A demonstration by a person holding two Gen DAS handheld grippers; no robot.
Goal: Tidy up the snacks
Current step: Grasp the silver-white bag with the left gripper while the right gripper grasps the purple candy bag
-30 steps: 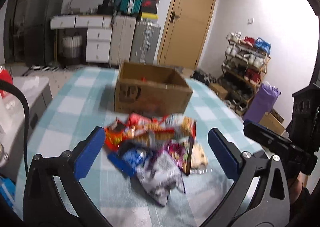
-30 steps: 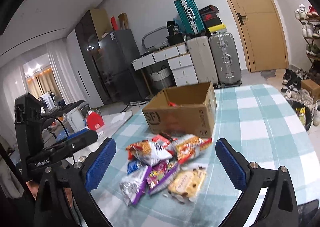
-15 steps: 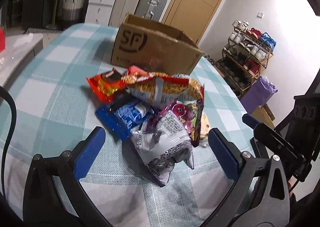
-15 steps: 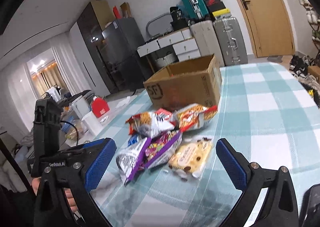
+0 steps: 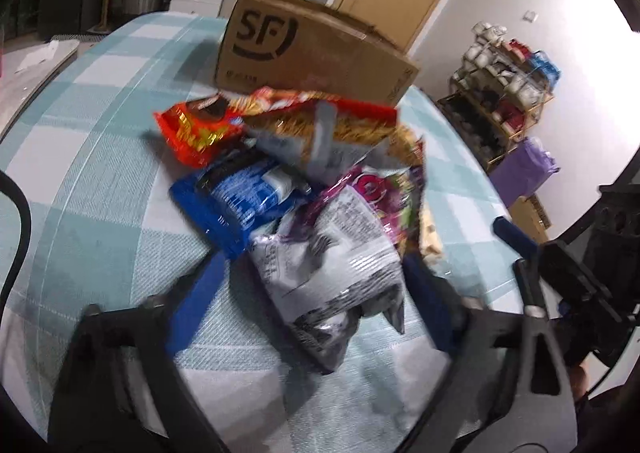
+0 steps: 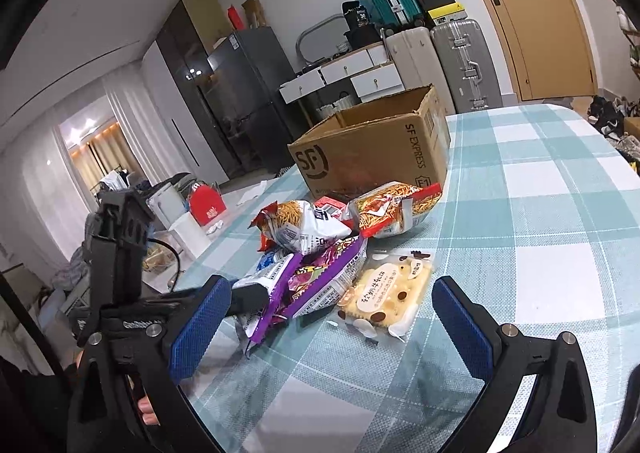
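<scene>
The left gripper (image 5: 308, 289) was closing around the silver-purple packet (image 5: 332, 273), pads not visibly pressing. Snacks lay piled before the cardboard box (image 6: 372, 157), marked "SF EXPRESS", contents unseen. The right gripper (image 6: 328, 317) stood wide, empty.

Both views fisheye: straight lines bow, black vignette at rim. Left wrist view motion-blurred, worst on blue fingers (image 5: 196, 305) at 6 o'clock; wall (image 5: 560, 13) overexposed at 2 o'clock. Right wrist view sharp, evenly lit; warm glow in curtained doorway (image 6: 92, 145) at 9 o'clock.
</scene>
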